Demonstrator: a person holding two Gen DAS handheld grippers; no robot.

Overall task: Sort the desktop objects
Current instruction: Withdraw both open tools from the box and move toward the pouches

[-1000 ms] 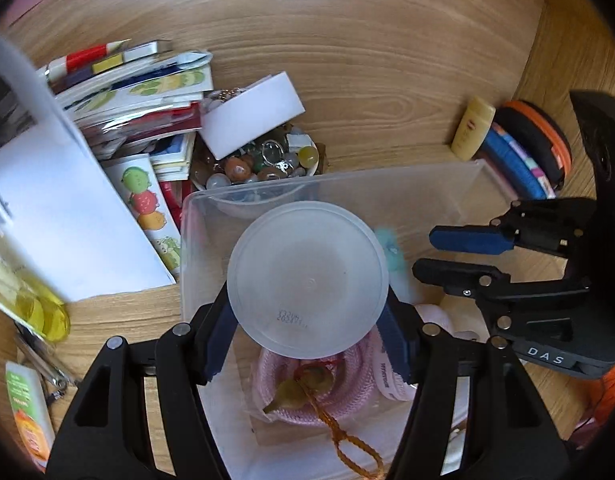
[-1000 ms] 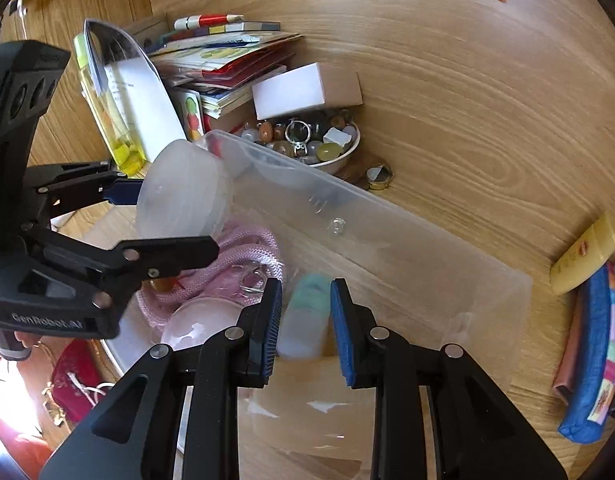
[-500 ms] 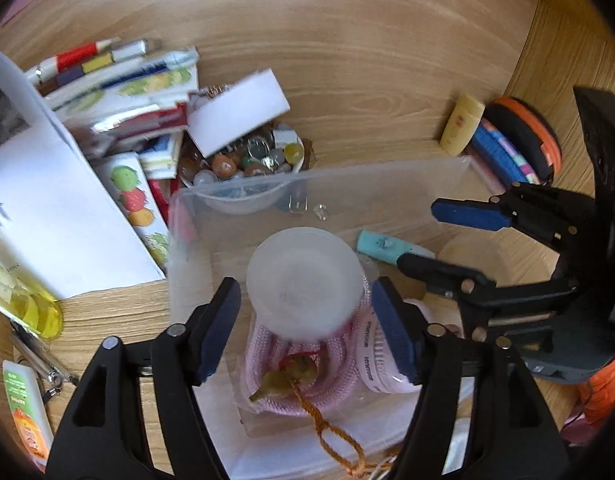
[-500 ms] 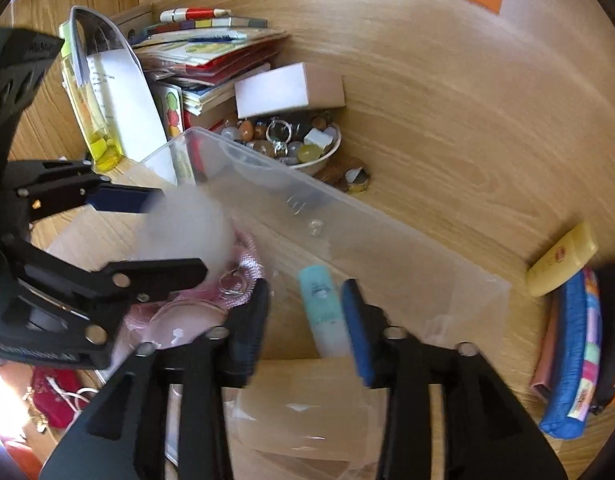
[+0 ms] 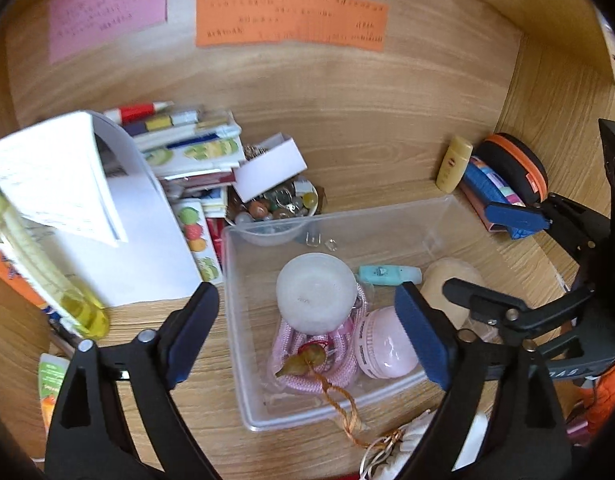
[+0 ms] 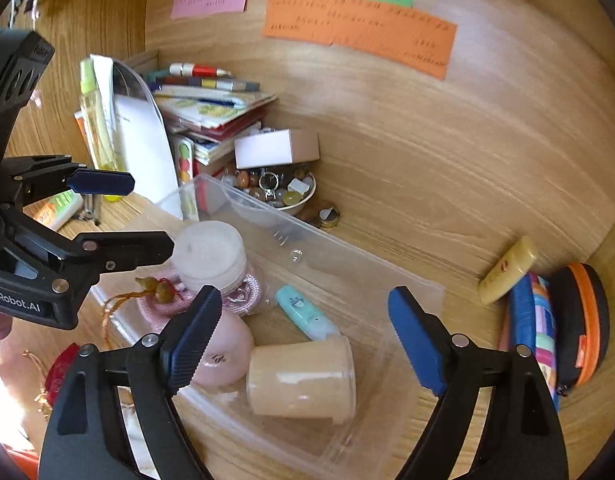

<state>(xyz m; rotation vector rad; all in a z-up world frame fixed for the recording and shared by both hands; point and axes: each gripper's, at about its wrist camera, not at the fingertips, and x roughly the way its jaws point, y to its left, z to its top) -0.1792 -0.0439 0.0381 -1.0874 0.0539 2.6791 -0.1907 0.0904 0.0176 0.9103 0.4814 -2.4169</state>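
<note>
Clear bin on desk. Both hand-held grippers, left and right, opening above it, nothing gripped. In bin: frosted jar on pink cord, teal tube lying beside.

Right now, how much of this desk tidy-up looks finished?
Partly done. The clear bin already holds a frosted jar, a mint tube, a pink rope and a tan cup. Both grippers, left and right, are opening with nothing between their fingers. Left: the yellow bottle, pouches and book pile.
</note>
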